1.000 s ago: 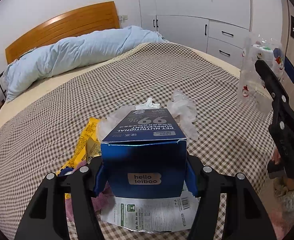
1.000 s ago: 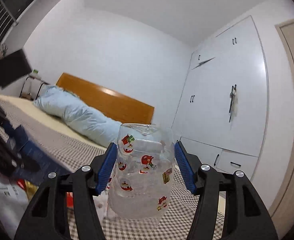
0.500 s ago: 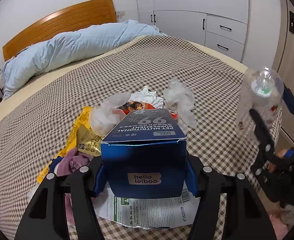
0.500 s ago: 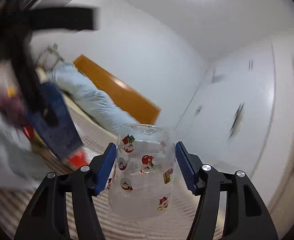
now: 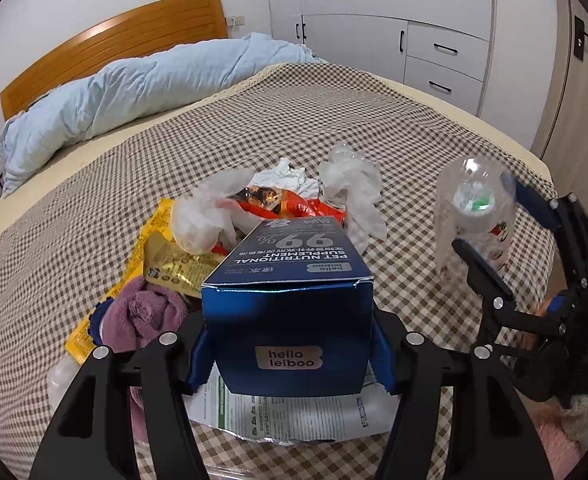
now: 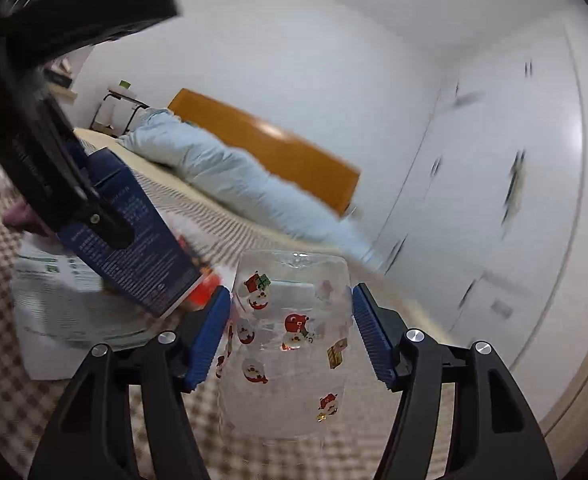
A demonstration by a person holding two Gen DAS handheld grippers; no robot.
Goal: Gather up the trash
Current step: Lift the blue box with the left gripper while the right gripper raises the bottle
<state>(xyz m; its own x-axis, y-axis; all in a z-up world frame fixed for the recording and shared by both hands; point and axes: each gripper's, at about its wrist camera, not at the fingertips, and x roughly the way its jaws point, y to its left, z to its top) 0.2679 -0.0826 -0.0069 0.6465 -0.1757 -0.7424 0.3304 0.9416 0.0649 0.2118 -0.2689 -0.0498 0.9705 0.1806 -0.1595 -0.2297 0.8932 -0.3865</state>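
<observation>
Left wrist view: my left gripper (image 5: 288,354) clamps the blue box (image 5: 290,312) by its near end, long axis running away from me over the checked bedspread (image 5: 74,208). Beyond lie wrappers (image 5: 286,204) and crumpled plastic (image 5: 353,184). My right gripper (image 6: 290,336) pinches the clear plastic bottle (image 6: 290,340), held off to the right.

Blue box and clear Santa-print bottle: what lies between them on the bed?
Left wrist view: only bare checkered bedspread lies between the blue box, in the left gripper, and the clear bottle, in the right gripper.
</observation>
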